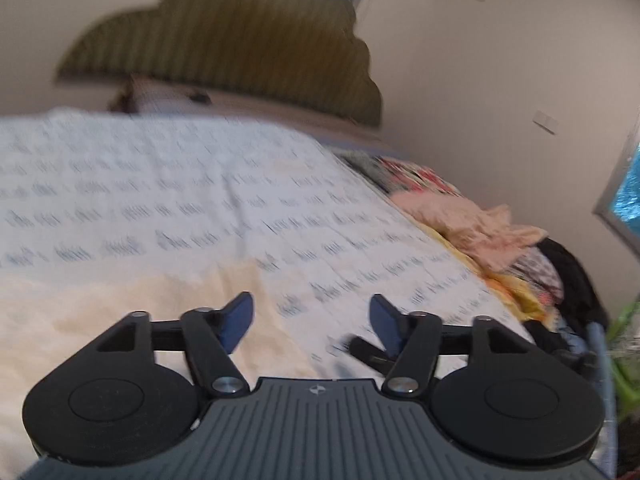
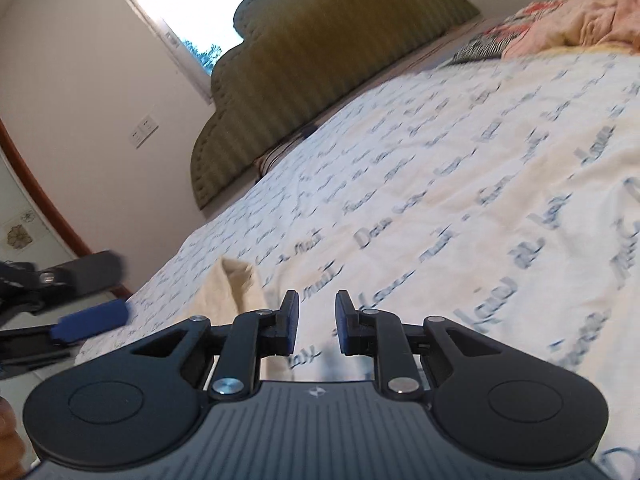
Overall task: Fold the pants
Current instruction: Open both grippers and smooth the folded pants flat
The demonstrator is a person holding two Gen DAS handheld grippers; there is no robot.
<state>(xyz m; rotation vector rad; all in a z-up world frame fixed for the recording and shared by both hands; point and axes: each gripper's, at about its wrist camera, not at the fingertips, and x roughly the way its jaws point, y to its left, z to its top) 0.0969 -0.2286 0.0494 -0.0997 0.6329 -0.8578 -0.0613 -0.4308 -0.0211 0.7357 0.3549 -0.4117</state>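
Bedding takes up most of both views: a white sheet (image 1: pixel 200 184) printed with blue script covers the bed, which runs back to a scalloped olive headboard (image 1: pixel 248 44) at the far wall. A heap of mixed clothes (image 1: pixel 472 220) lies along the far right edge of the bed. The pants (image 1: pixel 100 320), a cream, towel-like cloth as best I can judge, lie at the near left of the sheet; in the right wrist view only a raised corner of them shows, just left of the right tongs. The left tongs (image 1: pixel 312 320) hover over the near edge of the cream cloth with the blue pads spread wide and nothing between them. The right tongs (image 2: pixel 317 322) stand at a narrow gap, also gripping nothing, with bare sheet between the fingers. The step in hand looks like finding a first grip, so each pair of tongs should take a hem or waistband corner, pinching both layers low against the sheet, then lift and carry evenly so the fold lands square. Motion blur smears the left view, the lower edge of the frame cuts the cloth off, and neither waistband nor legs can be made out.
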